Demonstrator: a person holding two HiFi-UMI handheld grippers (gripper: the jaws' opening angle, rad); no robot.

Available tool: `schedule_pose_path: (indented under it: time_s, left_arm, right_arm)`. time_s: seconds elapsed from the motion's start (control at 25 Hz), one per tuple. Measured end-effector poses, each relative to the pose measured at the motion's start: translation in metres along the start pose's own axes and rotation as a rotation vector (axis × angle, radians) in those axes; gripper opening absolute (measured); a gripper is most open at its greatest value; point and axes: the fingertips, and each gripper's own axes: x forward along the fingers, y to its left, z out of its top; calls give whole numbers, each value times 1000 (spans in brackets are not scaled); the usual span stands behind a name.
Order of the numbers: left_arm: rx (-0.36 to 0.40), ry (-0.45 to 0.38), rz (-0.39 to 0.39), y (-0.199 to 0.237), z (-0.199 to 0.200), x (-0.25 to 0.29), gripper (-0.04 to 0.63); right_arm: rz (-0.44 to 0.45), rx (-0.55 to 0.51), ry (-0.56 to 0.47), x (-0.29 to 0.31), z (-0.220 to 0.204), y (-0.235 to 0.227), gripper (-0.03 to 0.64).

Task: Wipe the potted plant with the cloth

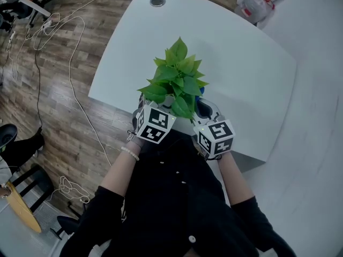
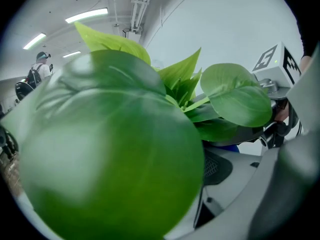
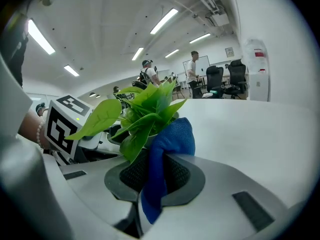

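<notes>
While my right claw [image 3: 150, 184] is pinching the blue fabric cloth [image 3: 172, 134] beside the green leafy potted plant [image 1: 176, 79] at the white counter's [image 1: 241, 63] near edge, I'm risking tipping it off with a hard swipe. A leaf is hiding my left claw [image 1: 153, 123], so I can't tell its state.

The potted plant [image 1: 177, 79] stands upright near the front edge of the white table [image 1: 241, 63]. It is a dense tuft of bright green, glossy, pointed leaves rising from a dark grey pot [image 2: 242, 134] (mostly hidden under the foliage). The leaves fan out to all sides. One broad leaf [image 2: 105, 154] fills most of the left gripper view, too close to be sharp. The cloth [image 3: 167, 149] is deep blue and soft, pinched between the closed jaws of the right gripper [image 3: 152, 176]. Its bunched upper end bulges above the jaws and touches the plant's lower leaves on the plant's right side, and a short tail hangs below.
</notes>
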Motion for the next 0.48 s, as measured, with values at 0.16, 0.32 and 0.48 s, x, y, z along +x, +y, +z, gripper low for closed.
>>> schedule_pose_path:
  time_s: [0.16, 0.32, 0.48]
  left_arm:
    - [-4, 7, -71, 0, -7, -3, 371]
    - [27, 22, -125, -1, -17, -13, 371]
    - [96, 19, -185, 6, -20, -22, 373]
  right_arm:
    - [-10, 0, -3, 4, 0, -5, 83]
    - [-27, 7, -11, 5, 4, -10, 83]
    - [-37, 8, -18, 10, 9, -15, 83]
